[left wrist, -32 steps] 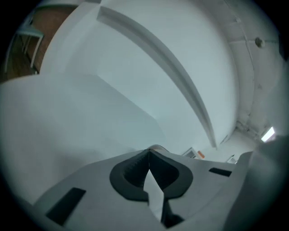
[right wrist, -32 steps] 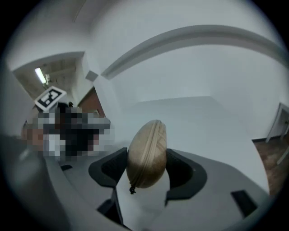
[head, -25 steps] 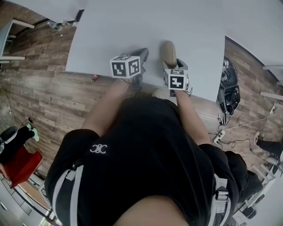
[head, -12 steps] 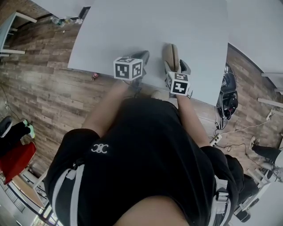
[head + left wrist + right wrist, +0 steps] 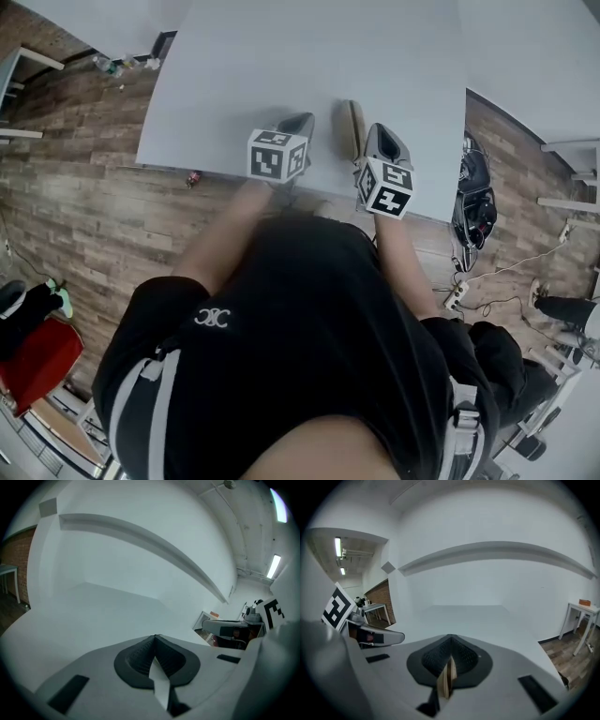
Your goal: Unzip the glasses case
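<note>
Glasses case, tan, on grey table: it lay between the two grippers, just left of the right gripper and just right of the left gripper, with no contact that the head view could confirm.

Left gripper: jaws pressed together, nothing between them.

Right gripper: jaws had just been closing and stood pressed together. A tan sliver showed in the slit behind the pads. I could not tell whether that was the case below or something caught.

Zip pull: not made out in any view.

Hazards, as judged: with neither gripper steadying the case, a tug on the pull would likely drag the whole case rather than open it. The case sat behind both jaw tips, towards the person and the table's edge, so a nudge from shut jaws might tip it off.
</note>
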{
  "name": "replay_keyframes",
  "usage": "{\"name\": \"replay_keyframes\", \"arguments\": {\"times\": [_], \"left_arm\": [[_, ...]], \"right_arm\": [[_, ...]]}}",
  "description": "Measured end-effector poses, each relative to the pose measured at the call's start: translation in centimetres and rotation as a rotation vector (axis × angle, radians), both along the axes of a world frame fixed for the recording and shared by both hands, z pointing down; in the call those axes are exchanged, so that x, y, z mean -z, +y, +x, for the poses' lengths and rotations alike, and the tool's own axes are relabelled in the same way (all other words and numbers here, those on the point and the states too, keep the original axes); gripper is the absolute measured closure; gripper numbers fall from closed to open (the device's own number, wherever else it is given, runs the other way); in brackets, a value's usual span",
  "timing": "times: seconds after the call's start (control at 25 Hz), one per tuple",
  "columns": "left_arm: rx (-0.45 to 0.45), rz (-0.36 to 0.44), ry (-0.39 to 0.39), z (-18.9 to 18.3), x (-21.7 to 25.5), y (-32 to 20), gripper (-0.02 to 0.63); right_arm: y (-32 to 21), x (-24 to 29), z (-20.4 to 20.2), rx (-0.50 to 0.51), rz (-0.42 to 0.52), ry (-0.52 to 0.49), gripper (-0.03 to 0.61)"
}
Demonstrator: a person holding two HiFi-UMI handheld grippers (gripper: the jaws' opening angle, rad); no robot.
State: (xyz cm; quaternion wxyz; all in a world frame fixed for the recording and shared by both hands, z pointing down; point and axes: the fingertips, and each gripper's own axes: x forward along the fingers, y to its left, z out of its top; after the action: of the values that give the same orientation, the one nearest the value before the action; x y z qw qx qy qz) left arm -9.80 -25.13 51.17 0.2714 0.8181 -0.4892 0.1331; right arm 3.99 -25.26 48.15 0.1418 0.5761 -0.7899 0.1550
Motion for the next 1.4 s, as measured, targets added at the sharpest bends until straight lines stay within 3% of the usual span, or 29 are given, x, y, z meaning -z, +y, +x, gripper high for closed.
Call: {"name": "replay_keyframes", "arguments": {"times": [0.24,0.52,0.68,0.88,1.28,1.4], "left_arm": [[-0.028,0.002,0.008,-0.3,0.1,1.3,0.609],[-0.045,-0.019,0.091,-0.2,-1.2,4.2,0.609],[-0.059,-0.049,0.086,0.5,-3.4,5.7,0.609],[-0.011,-0.068,0.059,1.2,-3.9,6.3,0.609],[0.108,-0.045,-0.038,12.7,-2.2,7.2,0.609],[0.16,-0.069,-0.025,16.4,-2.1,7.9,0.609]], "right_arm": [[2.0,-0.4,-1.4,0.023,-0.035,-0.003,0.565],[6.8,-1.0,-2.9,0.009,-0.079,0.023,0.565],[8.8,-1.9,-2.3,-0.011,-0.099,0.005,0.565],[8.4,-2.3,0.6,-0.018,-0.09,-0.046,0.565],[6.8,-1.9,10.8,0.148,-0.046,-0.071,0.565],[6.4,-1.5,13.3,0.218,-0.039,-0.101,0.565]]}}
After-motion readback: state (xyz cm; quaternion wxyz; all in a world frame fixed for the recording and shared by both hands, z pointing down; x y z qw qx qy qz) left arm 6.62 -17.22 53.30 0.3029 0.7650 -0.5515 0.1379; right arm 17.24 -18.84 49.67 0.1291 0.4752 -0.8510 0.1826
